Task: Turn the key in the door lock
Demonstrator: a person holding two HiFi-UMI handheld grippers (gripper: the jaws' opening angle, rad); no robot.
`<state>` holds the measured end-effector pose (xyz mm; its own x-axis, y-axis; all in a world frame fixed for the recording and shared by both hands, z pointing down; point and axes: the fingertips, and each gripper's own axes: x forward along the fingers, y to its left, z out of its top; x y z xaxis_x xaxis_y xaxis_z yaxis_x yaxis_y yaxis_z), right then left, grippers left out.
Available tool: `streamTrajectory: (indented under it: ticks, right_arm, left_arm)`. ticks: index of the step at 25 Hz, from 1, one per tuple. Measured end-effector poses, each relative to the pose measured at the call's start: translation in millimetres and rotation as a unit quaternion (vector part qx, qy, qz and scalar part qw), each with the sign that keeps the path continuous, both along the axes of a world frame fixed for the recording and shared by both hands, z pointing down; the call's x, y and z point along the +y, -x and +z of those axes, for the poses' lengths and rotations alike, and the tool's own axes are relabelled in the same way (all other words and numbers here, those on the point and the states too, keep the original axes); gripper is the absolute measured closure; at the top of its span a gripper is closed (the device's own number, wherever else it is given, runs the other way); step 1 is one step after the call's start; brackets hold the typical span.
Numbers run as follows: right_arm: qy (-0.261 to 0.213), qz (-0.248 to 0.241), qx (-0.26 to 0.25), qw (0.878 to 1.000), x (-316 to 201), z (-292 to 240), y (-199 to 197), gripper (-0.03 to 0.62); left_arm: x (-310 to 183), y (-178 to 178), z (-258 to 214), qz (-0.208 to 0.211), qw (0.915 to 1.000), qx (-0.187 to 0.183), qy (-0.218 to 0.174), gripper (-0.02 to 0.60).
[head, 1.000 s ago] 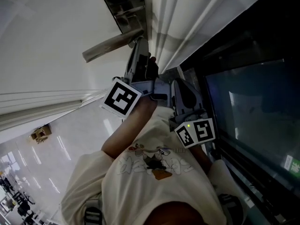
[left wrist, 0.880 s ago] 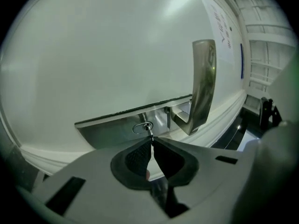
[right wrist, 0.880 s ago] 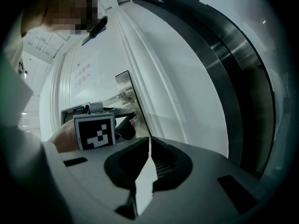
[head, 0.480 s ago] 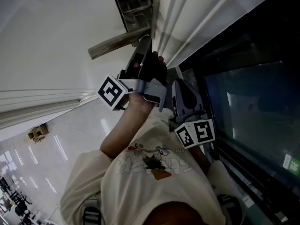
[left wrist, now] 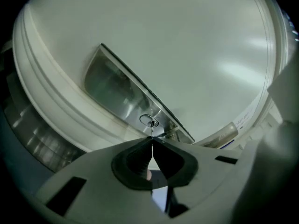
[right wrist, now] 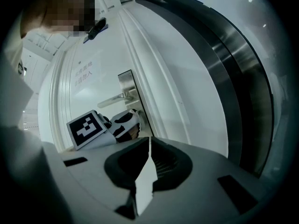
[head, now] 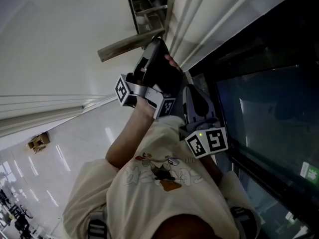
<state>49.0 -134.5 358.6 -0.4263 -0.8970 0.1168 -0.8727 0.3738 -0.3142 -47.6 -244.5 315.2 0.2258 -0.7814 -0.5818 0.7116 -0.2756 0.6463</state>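
Note:
A steel lock plate (left wrist: 117, 90) is set in the white door (left wrist: 187, 41), with the round lock cylinder (left wrist: 149, 121) low on it. A thin key (left wrist: 151, 130) sticks out of the cylinder. My left gripper (left wrist: 152, 141) is shut on the key, with its tips just off the cylinder. In the head view the left gripper (head: 158, 46) reaches up to the door edge under the lever handle (head: 127, 48). My right gripper (right wrist: 149, 143) is shut and holds nothing. It hangs back beside the door frame, lower than the left gripper (head: 188, 88).
The lever handle (right wrist: 113, 100) juts out above the left gripper's marker cube (right wrist: 86, 129). A dark glass panel (head: 269, 113) runs along the right of the door frame (head: 209, 29). A glossy white floor (head: 55, 158) lies to the left. The person's shirt (head: 159, 183) fills the bottom.
The left gripper has rolled about its own axis at the lock, so its marker cube now shows edge-on instead of face-on. The right gripper has stayed put.

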Motion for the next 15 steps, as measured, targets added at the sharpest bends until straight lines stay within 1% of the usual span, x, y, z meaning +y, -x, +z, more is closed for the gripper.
streamTrajectory:
  ticks: [2,6,9,10,12,14,15]
  right_arm:
    - [0.000,0.001,0.001,1.000,0.1,0.2,1.4,0.585]
    - [0.003,0.003,0.002,1.000,1.8,1.1,3.1,0.585]
    - [0.003,0.006,0.000,1.000,2.8,0.0,3.0,0.585]
    - [0.001,0.007,-0.001,1.000,3.0,-1.0,2.4,0.585]
    - [-0.003,0.009,-0.002,1.000,2.9,-3.8,0.1,0.585]
    - [-0.008,0.012,0.000,1.000,0.9,-6.3,-3.5,0.585]
    - [-0.010,0.013,0.001,1.000,-1.1,-7.0,-5.0,0.585]
  left_arm:
    - [-0.5,0.1,0.1,0.007,0.9999,0.011,-0.009,0.567]
    - [1.0,0.5,-2.0,0.013,0.9996,0.005,-0.024,0.564]
    - [8.5,-4.1,-6.7,0.031,0.9981,-0.007,-0.052,0.473]
    - [14.1,-5.7,-7.7,0.038,0.9972,-0.018,-0.062,0.457]
    - [29.8,-8.0,-5.7,0.051,0.9943,-0.054,-0.076,0.451]
    - [47.0,-9.5,1.1,0.064,0.9887,-0.106,-0.085,0.451]
    - [55.5,-10.7,4.6,0.072,0.9840,-0.134,-0.092,0.451]
